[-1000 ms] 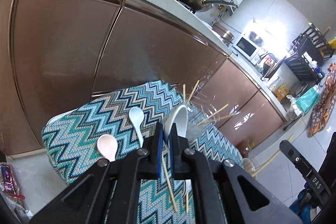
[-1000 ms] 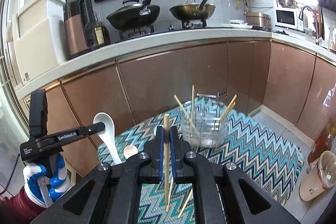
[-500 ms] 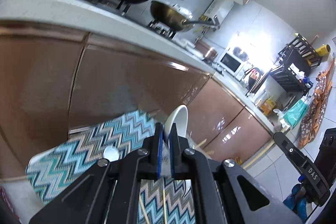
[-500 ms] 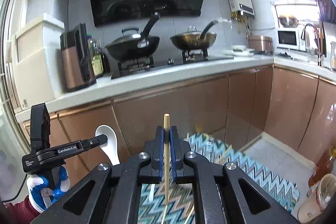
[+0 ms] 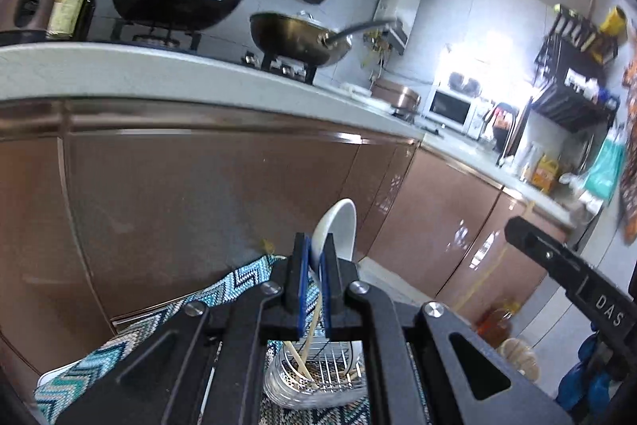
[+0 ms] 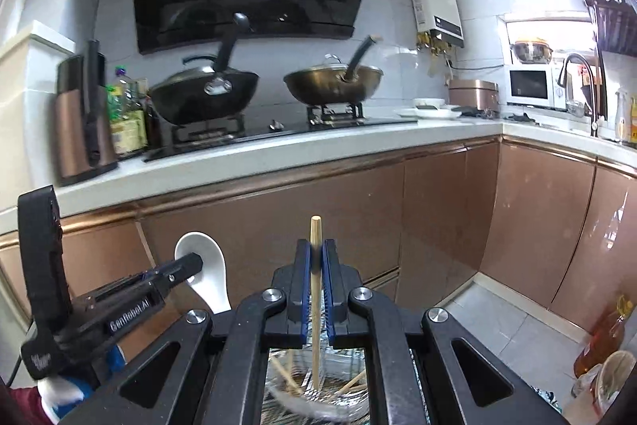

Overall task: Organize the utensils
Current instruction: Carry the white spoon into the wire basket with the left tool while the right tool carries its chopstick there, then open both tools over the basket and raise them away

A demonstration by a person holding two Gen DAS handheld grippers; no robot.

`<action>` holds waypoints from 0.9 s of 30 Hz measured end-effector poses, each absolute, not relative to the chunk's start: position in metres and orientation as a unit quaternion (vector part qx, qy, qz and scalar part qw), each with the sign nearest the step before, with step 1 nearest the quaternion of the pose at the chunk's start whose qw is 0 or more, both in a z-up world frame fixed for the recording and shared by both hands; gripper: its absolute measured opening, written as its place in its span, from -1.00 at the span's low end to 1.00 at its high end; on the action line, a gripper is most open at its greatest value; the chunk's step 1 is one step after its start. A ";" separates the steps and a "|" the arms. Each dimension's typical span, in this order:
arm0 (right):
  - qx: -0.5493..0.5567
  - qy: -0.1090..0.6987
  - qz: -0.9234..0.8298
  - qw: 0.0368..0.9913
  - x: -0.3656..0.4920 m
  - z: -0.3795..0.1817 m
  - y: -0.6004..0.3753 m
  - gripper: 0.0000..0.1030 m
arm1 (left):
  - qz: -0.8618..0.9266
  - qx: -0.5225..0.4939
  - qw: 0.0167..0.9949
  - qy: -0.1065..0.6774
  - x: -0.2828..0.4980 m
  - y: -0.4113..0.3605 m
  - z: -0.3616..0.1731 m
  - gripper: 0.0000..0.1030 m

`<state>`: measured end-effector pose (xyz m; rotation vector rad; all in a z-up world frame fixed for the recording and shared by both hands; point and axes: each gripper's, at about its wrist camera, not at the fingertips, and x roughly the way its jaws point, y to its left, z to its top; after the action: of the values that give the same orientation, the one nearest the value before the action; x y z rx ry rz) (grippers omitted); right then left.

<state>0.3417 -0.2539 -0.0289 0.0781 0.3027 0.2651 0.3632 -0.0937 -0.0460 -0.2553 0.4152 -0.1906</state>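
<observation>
Blue-padded fingers of the left gripper (image 5: 312,257) are clamped on a white ceramic spoon (image 5: 338,226), gripped where bowl meets handle, with the bowl standing up past the fingertips. Just below, near the bottom of the left wrist view, sits the clear utensil holder (image 5: 314,381) with a wire divider and a few chopsticks already leaning inside. It rests on a teal zigzag cloth (image 5: 223,289).

The right gripper (image 6: 315,261) pinches a single wooden chopstick (image 6: 315,297) upright at about mid-length, its lower end reaching into the same holder (image 6: 318,385); the left gripper and its spoon (image 6: 207,265) show to the left of it.

The spoon is likely glazed, slick and breakable, somewhat top-heavy at the bowl, so a firm hold near the neck suits it and it should be lowered rather than dropped. The chopstick is light, stiff and thin; a mid-shaft pinch keeps it from pivoting. Behind stand brown cabinet doors (image 6: 438,218) and woks (image 6: 330,82) on the far counter.
</observation>
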 end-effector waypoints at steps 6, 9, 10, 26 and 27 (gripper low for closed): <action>0.047 0.161 0.134 0.977 0.370 -0.068 -0.259 -0.88 | -0.073 -0.098 0.970 0.210 0.386 -0.114 -0.081 -0.91; 0.044 0.170 0.137 0.975 0.377 -0.083 -0.257 -0.88 | -0.063 -0.092 0.971 0.211 0.391 -0.120 -0.094 -0.91; 0.042 0.172 0.137 0.975 0.378 -0.088 -0.257 -0.88 | -0.062 -0.092 0.971 0.214 0.393 -0.121 -0.099 -0.91; 0.052 0.195 0.122 0.972 0.355 -0.104 -0.268 -0.53 | -0.083 -0.113 0.963 0.231 0.375 -0.107 -0.101 -0.69; 0.053 0.195 0.121 0.972 0.354 -0.102 -0.267 -0.48 | -0.086 -0.111 0.963 0.230 0.373 -0.107 -0.096 -0.68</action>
<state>0.3539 -0.2674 -0.1019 0.1060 0.3928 0.2438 0.3725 -0.1069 -0.0963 -0.2244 0.4661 -0.1751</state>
